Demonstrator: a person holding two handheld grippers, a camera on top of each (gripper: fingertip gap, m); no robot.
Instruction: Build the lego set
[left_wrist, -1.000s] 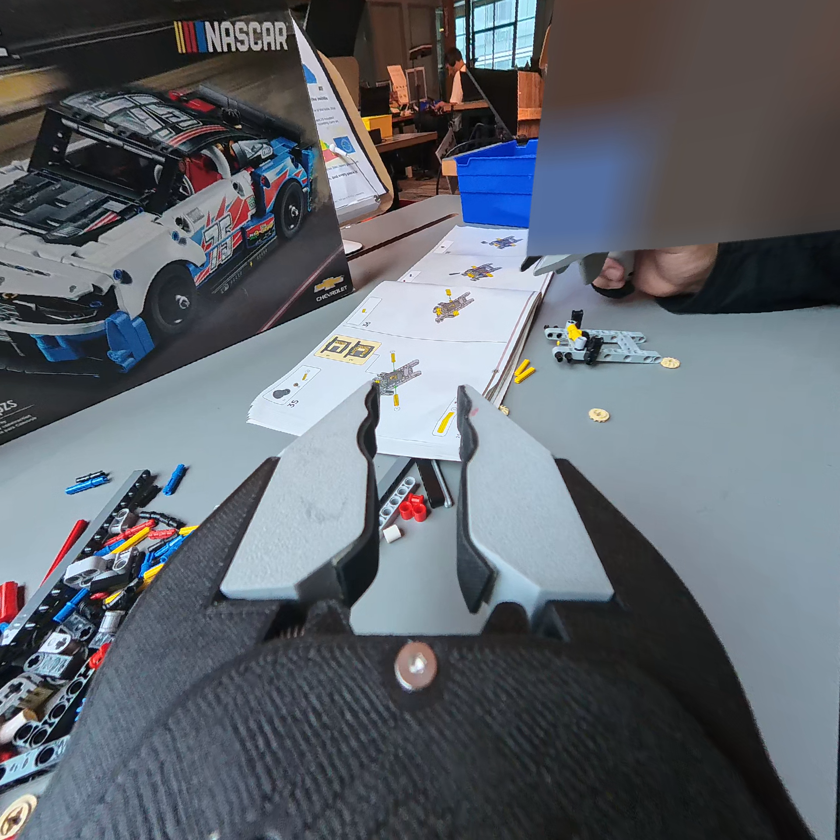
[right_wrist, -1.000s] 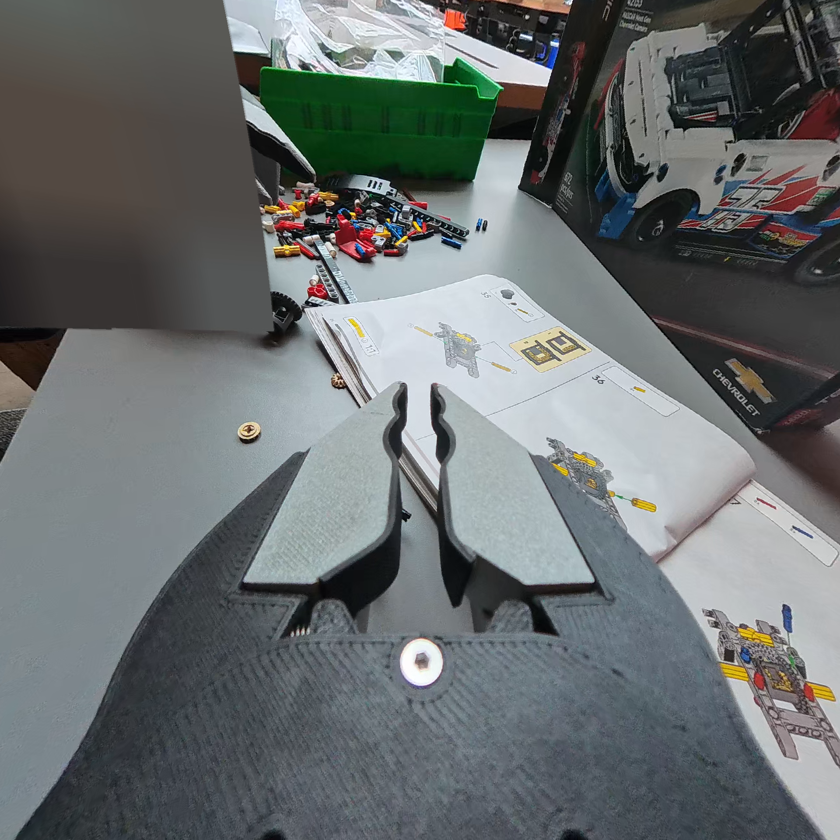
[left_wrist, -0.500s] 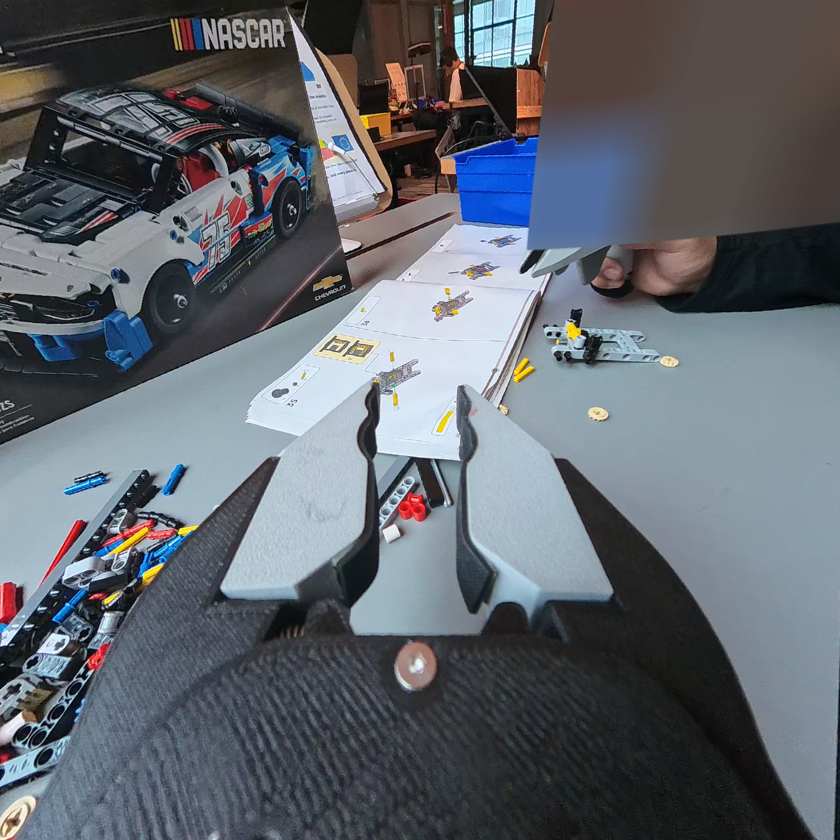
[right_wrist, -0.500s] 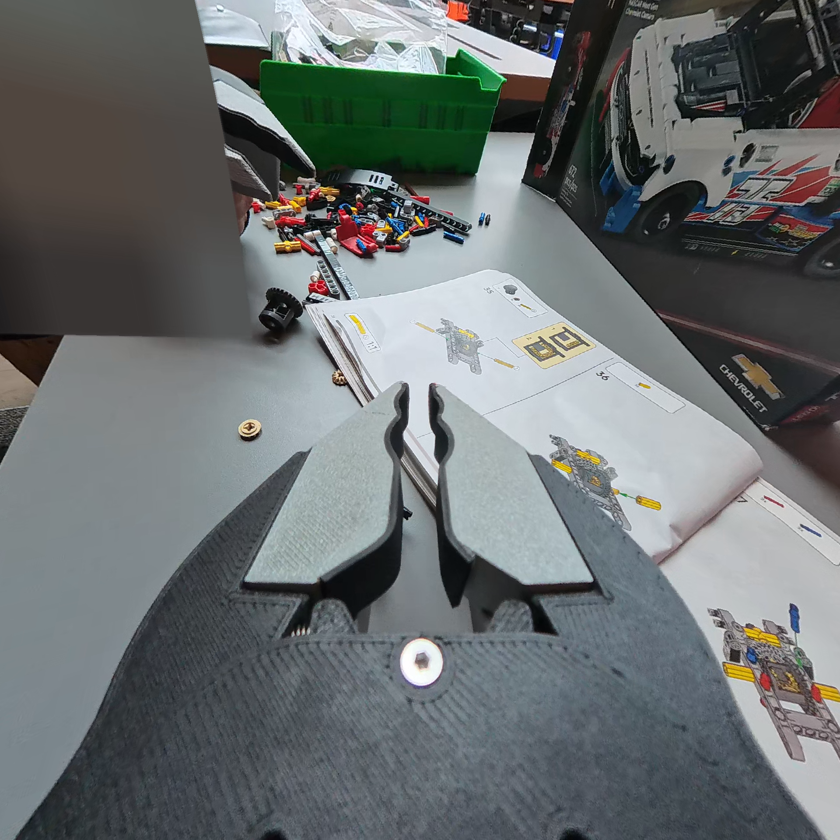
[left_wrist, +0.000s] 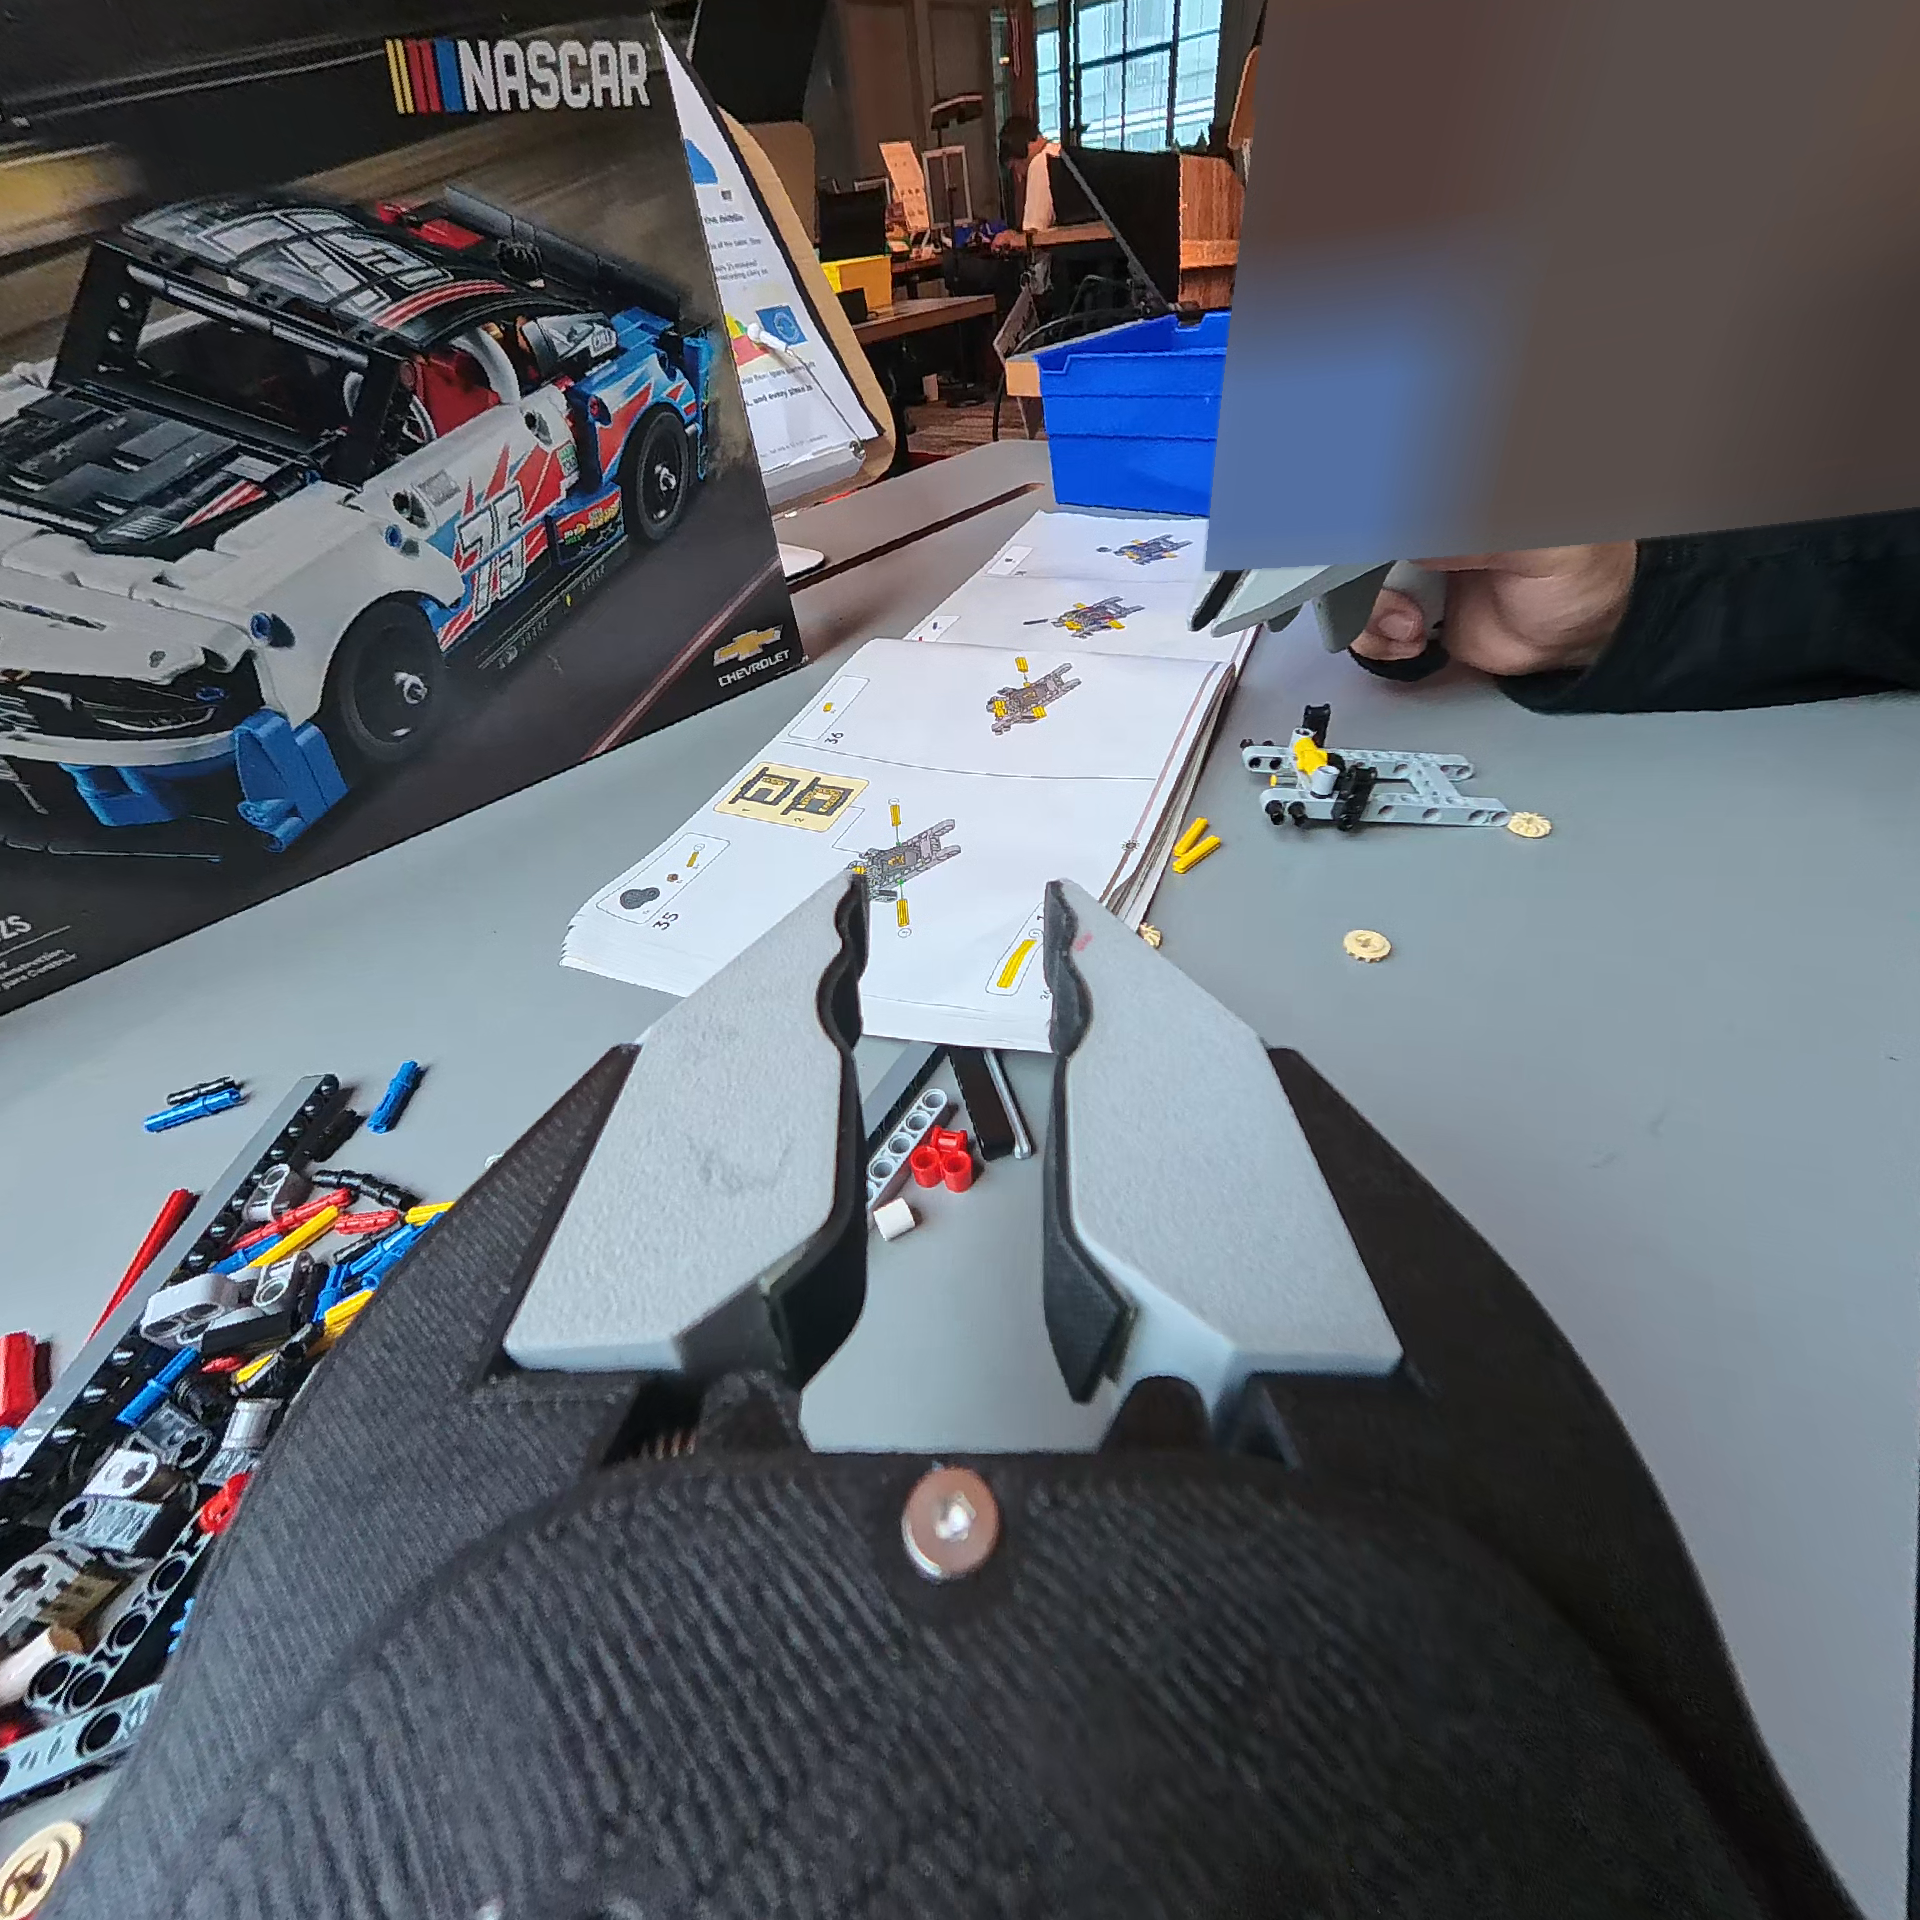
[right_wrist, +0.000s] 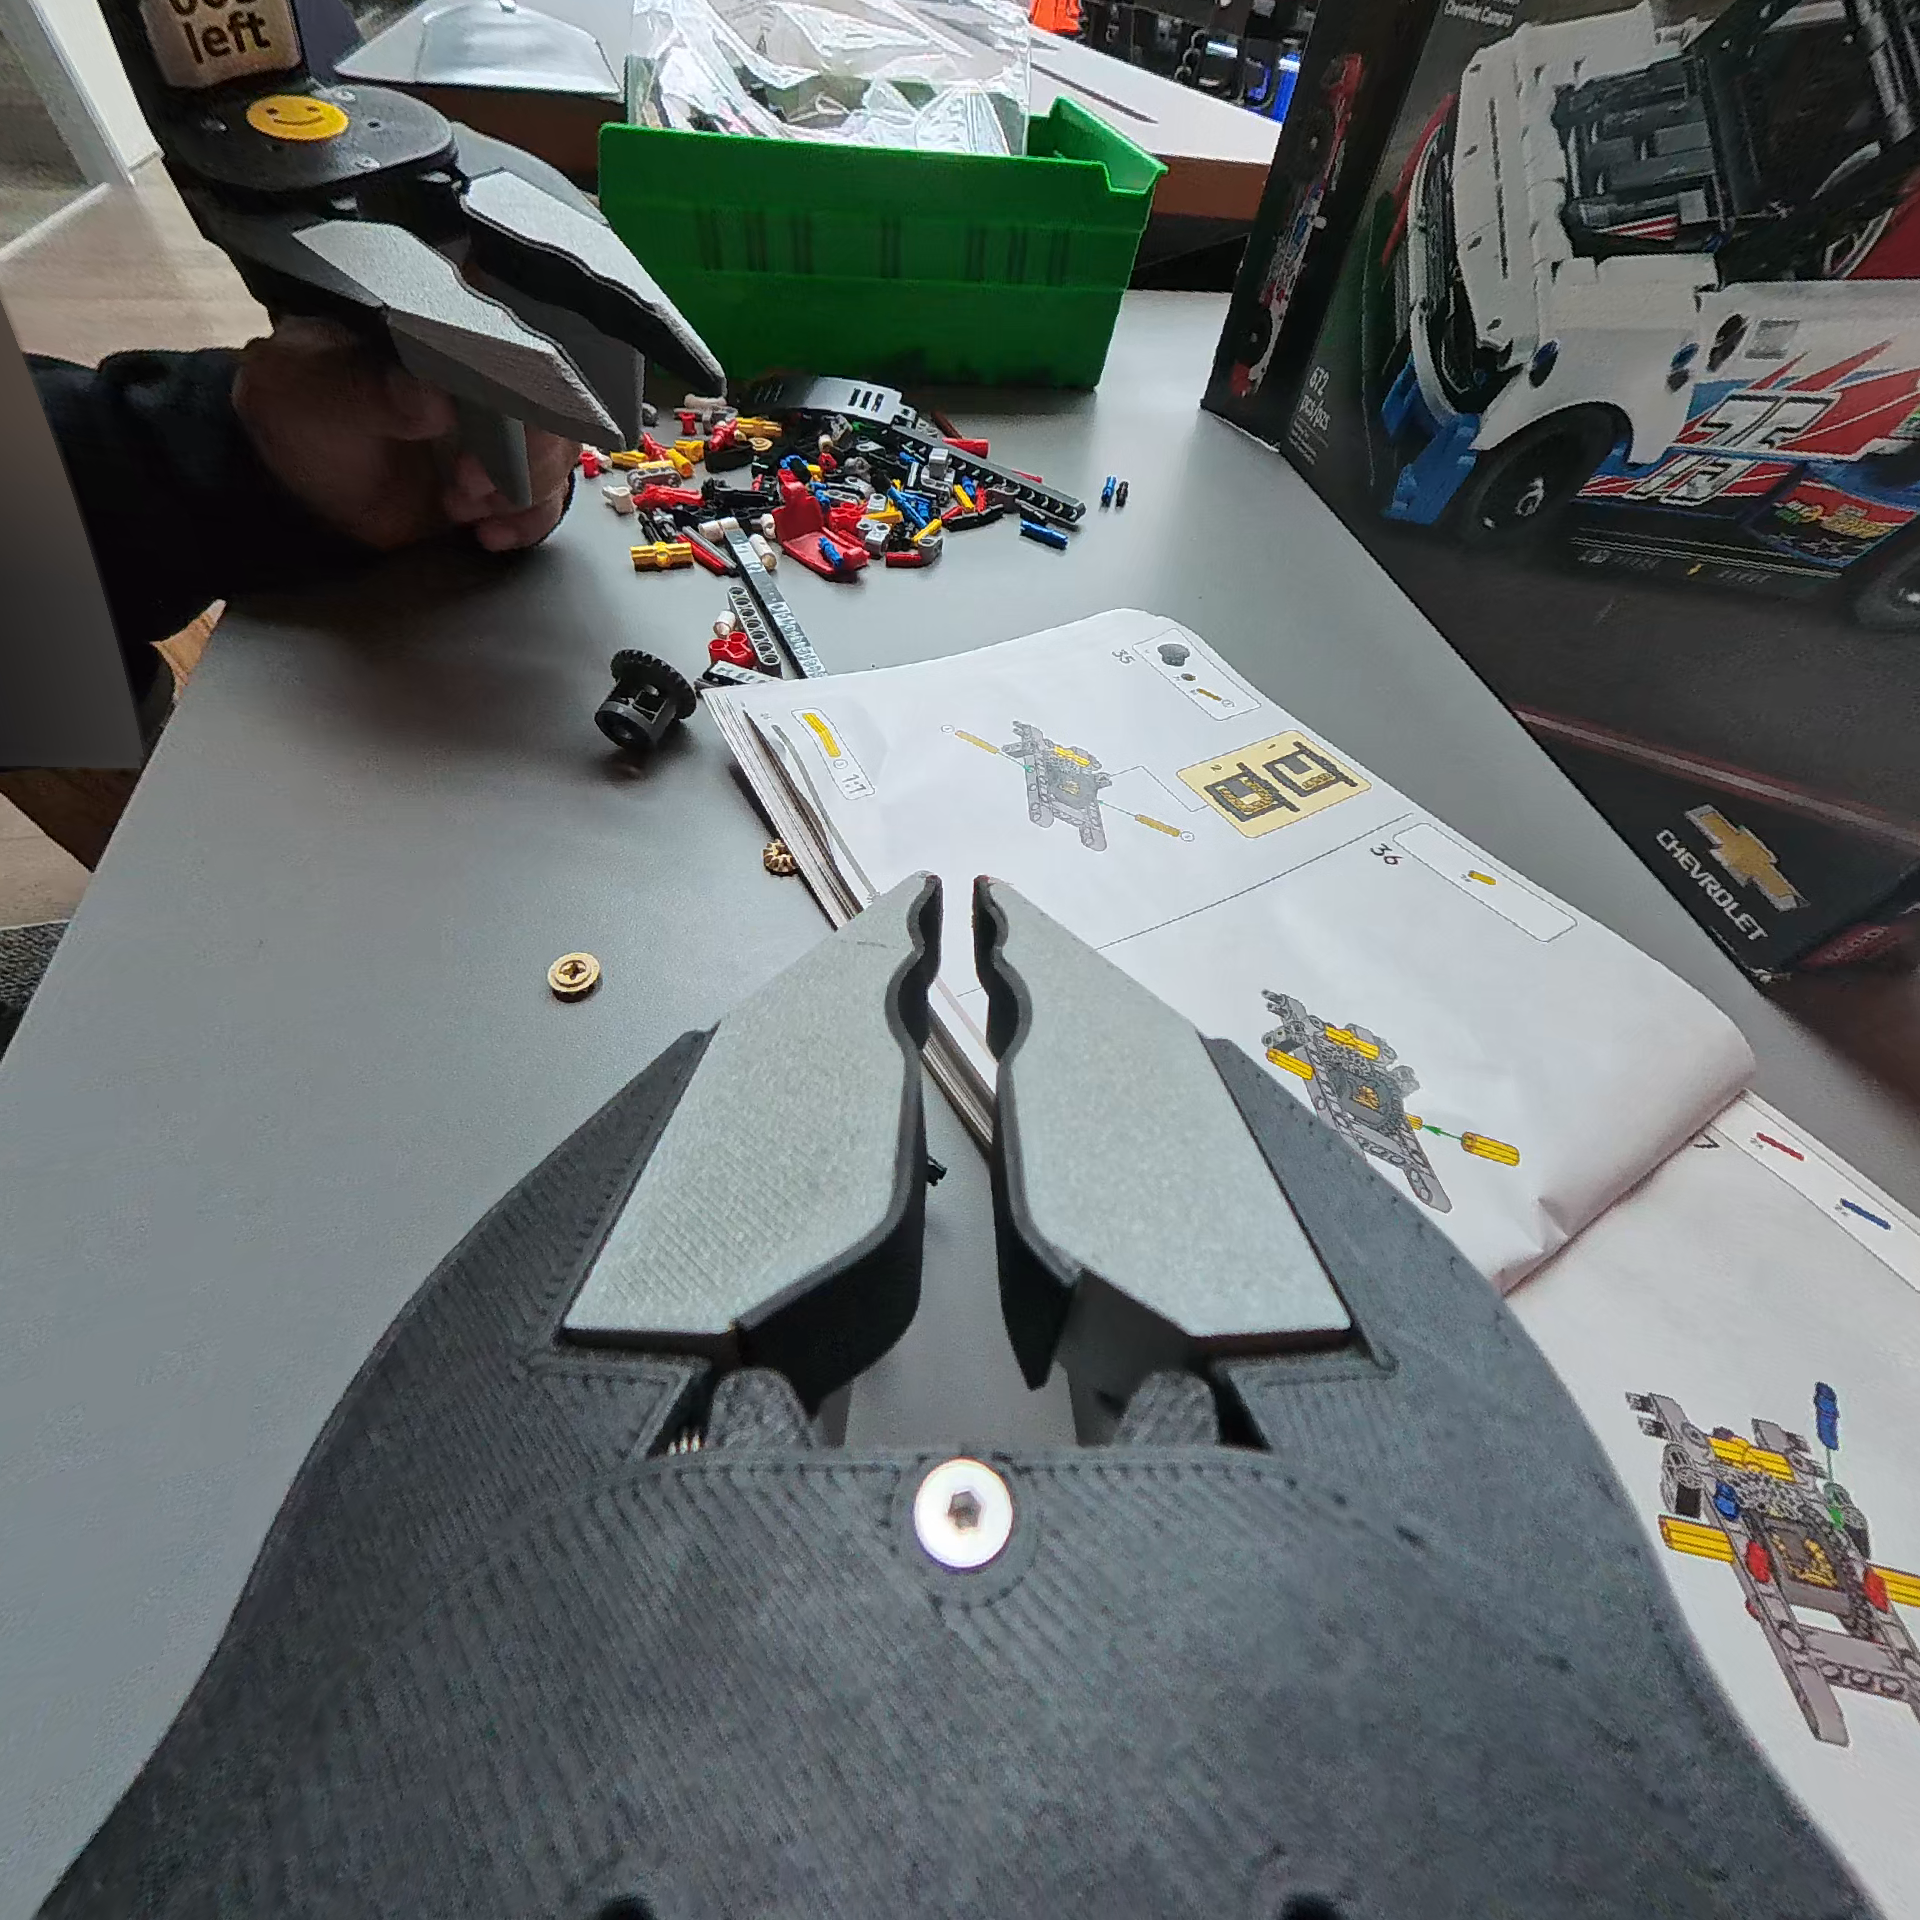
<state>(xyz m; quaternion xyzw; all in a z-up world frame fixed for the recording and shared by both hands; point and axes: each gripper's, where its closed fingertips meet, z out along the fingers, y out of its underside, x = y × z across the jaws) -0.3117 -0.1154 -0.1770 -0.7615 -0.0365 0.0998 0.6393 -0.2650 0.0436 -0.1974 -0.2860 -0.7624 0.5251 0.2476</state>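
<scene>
My left gripper (left_wrist: 954, 914) is open and empty, held over a few loose parts (left_wrist: 940, 1164) at the near edge of the open instruction booklet (left_wrist: 935, 748). A grey frame assembly (left_wrist: 1371, 779) with black and yellow pins lies right of the booklet. My right gripper (right_wrist: 958, 896) is empty; its jaws stand all but shut, with a thin slit between them. It hovers over the booklet's edge (right_wrist: 1247, 883) and shows far off in the left wrist view (left_wrist: 1262, 608). The left gripper (right_wrist: 665, 410) shows in the right wrist view above the loose brick pile (right_wrist: 831, 499).
The set's box (left_wrist: 364, 468) stands along the booklet. A blue bin (left_wrist: 1132, 416) and a green bin (right_wrist: 883, 239) stand at the table's ends. A black gear part (right_wrist: 644, 707), tan gears (right_wrist: 574, 975) (left_wrist: 1366, 943) and yellow pins (left_wrist: 1195, 844) lie on the grey table. Tip to tip, the grippers are about 20 cm apart.
My right gripper's jaws have closed a little. In the right wrist view the left gripper and the black gear part have come into sight. The left wrist view has hardly changed.
</scene>
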